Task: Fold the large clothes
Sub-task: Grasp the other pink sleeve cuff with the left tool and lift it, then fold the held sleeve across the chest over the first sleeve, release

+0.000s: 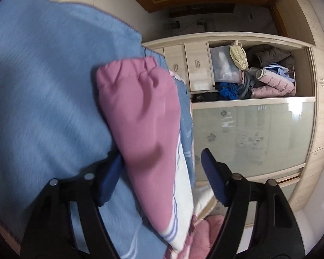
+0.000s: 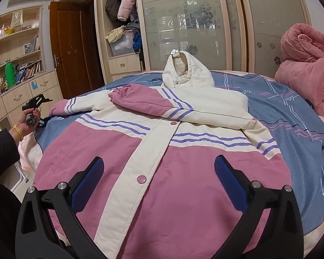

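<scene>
Left wrist view first: my left gripper [image 1: 159, 177] is rolled sideways with the pink sleeve [image 1: 140, 116] of the jacket lying between the jaws. They're partly open, and the pads don't look pressed on the fabric, so I wouldn't call it a grip yet. The cuff points to about 12 o'clock, with the blue bedsheet [image 1: 43, 75] filling everything from 9 to 11. The open wardrobe [image 1: 252, 71], stuffed with clothes, sits off at 2 o'clock.

Right wrist view: my right gripper [image 2: 159, 183] hovers wide open over the hem, holding nothing. The jacket [image 2: 162, 155] lies face up on the bed, hood [image 2: 186, 71] standing at 12 o'clock, and one sleeve is already crossed over the chest. My left hand [image 2: 27, 120] is at 9 o'clock by the other sleeve.

So I reckon we're at the sleeve-folding step. Next I need to pinch that sleeve properly and carry it across. The pink blanket [image 2: 306, 69] at 2 o'clock sits well clear, so nothing's blocking.
</scene>
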Demonstrator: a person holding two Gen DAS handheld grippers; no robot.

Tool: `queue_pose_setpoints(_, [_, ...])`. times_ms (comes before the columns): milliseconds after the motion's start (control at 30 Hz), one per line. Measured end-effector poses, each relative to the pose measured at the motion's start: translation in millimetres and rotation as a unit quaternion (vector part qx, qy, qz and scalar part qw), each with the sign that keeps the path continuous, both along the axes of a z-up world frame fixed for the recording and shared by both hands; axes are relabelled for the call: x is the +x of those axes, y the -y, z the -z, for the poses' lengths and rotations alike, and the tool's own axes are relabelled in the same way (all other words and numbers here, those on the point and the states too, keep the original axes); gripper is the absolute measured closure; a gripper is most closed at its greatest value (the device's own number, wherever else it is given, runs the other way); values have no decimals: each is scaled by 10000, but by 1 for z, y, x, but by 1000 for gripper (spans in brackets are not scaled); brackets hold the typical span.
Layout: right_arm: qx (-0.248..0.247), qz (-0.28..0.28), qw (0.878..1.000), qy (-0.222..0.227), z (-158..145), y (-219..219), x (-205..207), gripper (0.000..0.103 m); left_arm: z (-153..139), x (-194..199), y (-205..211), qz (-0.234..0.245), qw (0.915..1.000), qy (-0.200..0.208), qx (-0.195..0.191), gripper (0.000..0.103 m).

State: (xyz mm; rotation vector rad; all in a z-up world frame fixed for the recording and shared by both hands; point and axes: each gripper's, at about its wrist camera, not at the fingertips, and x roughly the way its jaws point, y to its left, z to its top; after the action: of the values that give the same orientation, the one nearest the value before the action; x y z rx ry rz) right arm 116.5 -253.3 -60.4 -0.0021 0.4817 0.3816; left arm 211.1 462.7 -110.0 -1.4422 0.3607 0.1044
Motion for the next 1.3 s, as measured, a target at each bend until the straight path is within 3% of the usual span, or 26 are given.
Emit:
queue_pose_setpoints(67, [-20, 5, 10000, -21, 1, -1, 2, 1, -2, 10, -7, -80, 9998, -76, 155, 30])
queue_pose_setpoints(167, [-61, 0, 10000, -69, 4, -3, 5, 1, -5, 17, -11, -250, 9986, -136, 452, 48])
queue_pose_setpoints(233, [-119, -13, 9999, -86, 6, -4, 7, 1, -8, 20, -7, -337, 9967, -158, 719, 82])
queue_pose_setpoints(267, [-139, -19, 9999, -86, 7, -5, 7, 1, -7, 18, -7, -382, 9962, -172, 759, 88])
queue_pose_setpoints(367, [-113, -48, 9999, -55, 5, -5, 7, 1, -16, 14, -1, -536, 9936, -89, 988, 95])
queue_pose_setpoints(467, [-79, -73, 9999, -36, 3, -4, 6, 1, -50, 12, 17, -628, 9837, -92, 1682, 97])
queue_pose_setpoints(567, [-89, -76, 9999, -26, 2, -2, 3, 1, -100, 17, 49, -597, 9655, -1, 2534, 97])
queue_pose_setpoints(667, [-41, -47, 10000, -35, 1, 2, 2, 1, -150, 22, 96, -353, 9480, 397, 3138, 97])
queue_pose_setpoints(767, [-10, -37, 10000, -17, 0, 5, 1, 1, -194, 32, 164, 187, 9174, 749, 3905, 97])
queue_pose_setpoints(867, [22, -49, 10000, -11, -1, 5, 1, 1, -213, 49, 247, 946, 8769, 1015, 4603, 97])
queue_pose_setpoints(967, [41, -61, 10000, -5, -2, 4, 0, 1, -198, 79, 326, 1875, 8495, 909, 4847, 97])
queue_pose_setpoints(1100, [80, -54, 10000, -17, -2, 4, -1, 1, -150, 115, 399, 2857, 8300, 533, 4761, 97])
queue_pose_setpoints(1300, [120, -29, 9999, -56, -1, 7, 0, 1, -73, 140, 464, 3584, 7915, -239, 4945, 96])
